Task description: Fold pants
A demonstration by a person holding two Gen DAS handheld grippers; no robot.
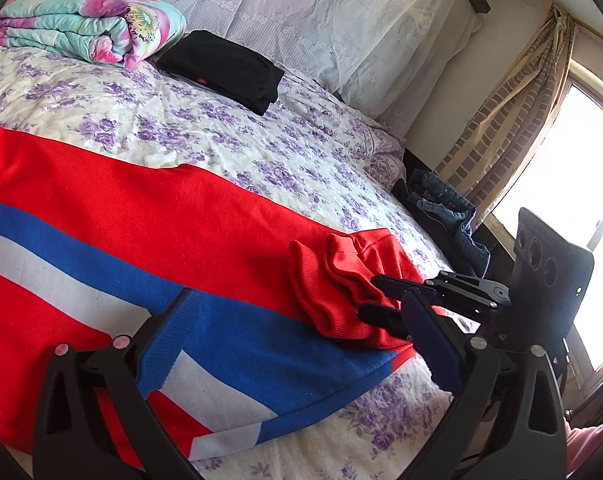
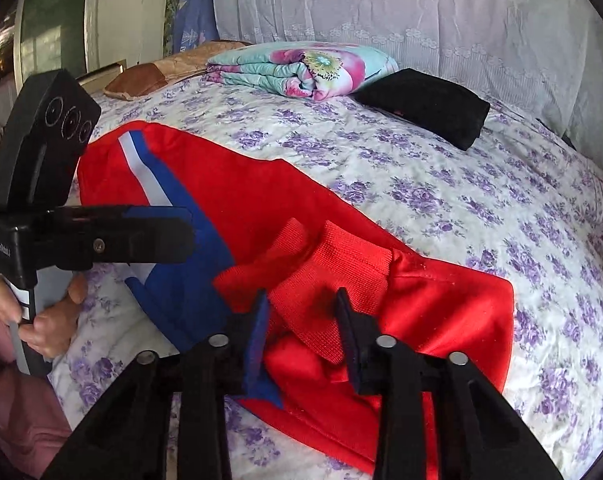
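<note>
Bedroom w/ a floral-sheet bed (image 2: 441, 184); lace curtain along the far side, bright window (image 1: 581, 152) past the foot end. Red pants (image 2: 261, 200) w/ blue/white side stripes lie stretched across the near half of the bed, ribbed cuffs (image 2: 333, 272) bunched near the front edge.

Right tool (image 2: 303, 316): narrow gap, fingers set on either side of a red cuff, pads at the cloth; firm pinch or not, can't tell.

Left tool (image 1: 289, 340): spread wide, hovering over the blue stripe beside the cuffs, holding nothing; a hand (image 2: 41, 312) grips its handle.

Folded quilt (image 1: 89, 24) and folded black garment (image 1: 225, 68) sit at the far edge, well apart from the pants. Bare sheet lies between them, also toward the foot end. Jeans (image 1: 449, 208) are heaped off the bed's foot end.
</note>
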